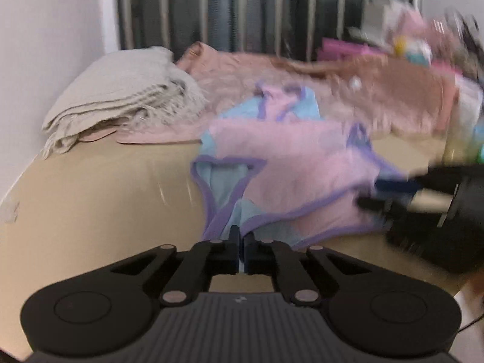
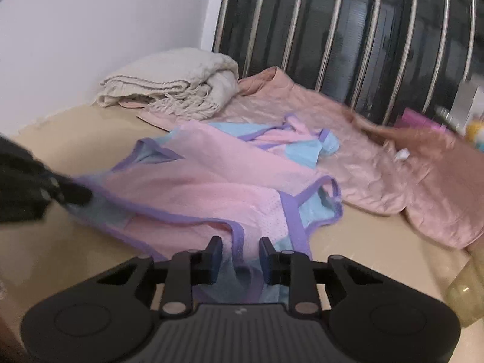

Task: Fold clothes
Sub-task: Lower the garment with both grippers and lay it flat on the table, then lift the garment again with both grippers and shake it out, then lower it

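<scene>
The pink-and-blue mesh vest [image 2: 211,175] w/ purple trim is spread, rumpled, on the beige tabletop [image 1: 99,187], just in front of a pink satin garment [image 2: 378,163]. The left gripper [image 1: 241,240] is pinched together on the vest's near purple hem; the right gripper [image 2: 240,254] is held apart, w/ a vest strap lying btwn its fingers, not clamped. Judged step: corners being taken for a fold, tho a fold being let go would look the same. The next move calls for equal tension on both edges, since the mesh looks limp. Behind the vest, left, a fringed cream blanket [image 1: 121,96] is piled; beyond it are a white wall and dark barred windows.
</scene>
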`<state>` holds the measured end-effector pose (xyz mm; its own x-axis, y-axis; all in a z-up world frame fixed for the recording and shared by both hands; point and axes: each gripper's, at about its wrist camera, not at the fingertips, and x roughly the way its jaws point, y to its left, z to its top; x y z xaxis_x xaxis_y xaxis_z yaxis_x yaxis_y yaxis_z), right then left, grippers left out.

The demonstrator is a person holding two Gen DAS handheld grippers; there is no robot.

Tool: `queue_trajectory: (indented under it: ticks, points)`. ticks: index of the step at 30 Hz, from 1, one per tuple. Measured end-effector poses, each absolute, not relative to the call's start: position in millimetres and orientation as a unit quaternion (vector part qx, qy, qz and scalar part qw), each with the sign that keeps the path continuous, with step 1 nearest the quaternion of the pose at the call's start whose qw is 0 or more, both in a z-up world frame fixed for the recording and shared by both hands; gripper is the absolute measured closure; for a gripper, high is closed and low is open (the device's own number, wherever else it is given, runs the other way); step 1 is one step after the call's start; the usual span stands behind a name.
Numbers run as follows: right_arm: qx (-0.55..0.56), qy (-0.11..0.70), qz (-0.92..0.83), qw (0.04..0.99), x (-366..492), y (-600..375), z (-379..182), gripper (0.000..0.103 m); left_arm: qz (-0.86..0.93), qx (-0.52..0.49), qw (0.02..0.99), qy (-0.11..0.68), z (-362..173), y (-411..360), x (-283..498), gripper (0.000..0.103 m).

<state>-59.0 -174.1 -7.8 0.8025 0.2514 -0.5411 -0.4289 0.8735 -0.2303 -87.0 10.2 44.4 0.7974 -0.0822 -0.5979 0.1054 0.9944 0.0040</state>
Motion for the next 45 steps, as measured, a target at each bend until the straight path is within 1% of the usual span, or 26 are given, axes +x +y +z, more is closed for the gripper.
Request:
queue_trajectory:
  ticks: [2, 5, 11, 14, 15, 16, 17, 19, 25, 27, 30, 32, 34, 37, 39, 42, 45]
  points:
    - [-0.197, 0.242, 0.157, 0.937, -66.0, -169.7, -10.8, 0.078, -0.036, -0.004, 0.955, 0.293, 54.0, 17.1, -96.9, 0.101]
    - [-0.220, 0.227, 0.121, 0.941, -74.9, -164.2, -14.4, 0.077, -0.017, -0.011, 0.964, 0.264, 62.1, 15.4, -110.8, 0.101]
    - [-0.301, 0.182, 0.089, 0.932, -95.8, -152.4, -28.5, 0.078, 0.000, -0.017, 0.966, 0.259, 64.2, 16.8, -117.9, 0.101]
    - [-0.278, 0.175, 0.100, 0.939, -105.6, -165.9, -8.8, 0.079, 0.005, -0.025, 0.967, 0.254, 67.7, 21.6, -116.1, 0.101]
    - [-0.269, 0.172, 0.103, 0.942, -108.9, -170.7, -1.8, 0.081, 0.006, -0.025, 0.968, 0.252, 68.2, 22.2, -115.9, 0.101]
    - [-0.260, 0.170, 0.107, 0.945, -112.1, -175.6, 5.2, 0.095, 0.007, -0.025, 0.968, 0.250, 68.4, 22.5, -115.8, 0.101]
    - [-0.251, 0.167, 0.111, 0.947, -115.4, -180.4, 12.2, 0.103, 0.006, -0.025, 0.968, 0.251, 68.2, 22.3, -115.9, 0.101]
    - [-0.233, 0.163, 0.118, 0.951, -121.8, -190.0, 26.2, 0.103, 0.003, -0.025, 0.968, 0.250, 69.3, 21.7, -116.6, 0.101]
    - [-0.178, 0.147, 0.140, 0.963, -141.3, -219.0, 68.3, 0.103, -0.037, -0.026, 0.976, 0.212, 105.8, 18.1, -129.6, 0.101]
    - [-0.170, 0.131, 0.152, 0.965, -148.7, -230.7, 91.2, 0.102, -0.056, -0.032, 0.981, 0.184, 129.4, 20.3, -136.8, 0.101]
    - [-0.160, 0.090, 0.191, 0.964, -165.1, -253.1, 148.5, 0.102, -0.097, -0.063, 0.984, 0.134, 179.2, 32.8, -154.7, 0.101]
    - [-0.163, 0.049, 0.205, 0.964, -187.2, -263.8, 188.6, 0.102, -0.138, -0.080, 0.983, 0.095, 216.3, 41.3, -170.6, 0.101]
    - [-0.174, -0.011, 0.203, 0.964, -214.1, -270.4, 220.9, 0.102, -0.176, -0.095, 0.978, 0.057, 252.8, 49.2, -185.7, 0.101]
    - [-0.187, -0.067, 0.193, 0.961, -226.6, -276.2, 251.4, 0.103, -0.187, -0.078, 0.979, 0.026, 289.7, 47.6, -183.0, 0.101]
    - [-0.193, -0.060, 0.180, 0.963, -201.7, -276.0, 261.1, 0.103, -0.184, -0.064, 0.980, 0.035, 299.3, 41.5, -156.4, 0.101]
    - [-0.165, -0.006, 0.169, 0.972, -128.0, -274.9, 257.1, 0.101, -0.168, -0.046, 0.980, 0.095, 273.6, 26.2, -84.0, 0.101]
    - [-0.165, 0.064, 0.157, 0.972, -48.0, -255.9, 226.4, 0.101, -0.131, -0.031, 0.977, 0.163, 240.0, 13.0, -11.8, 0.101]
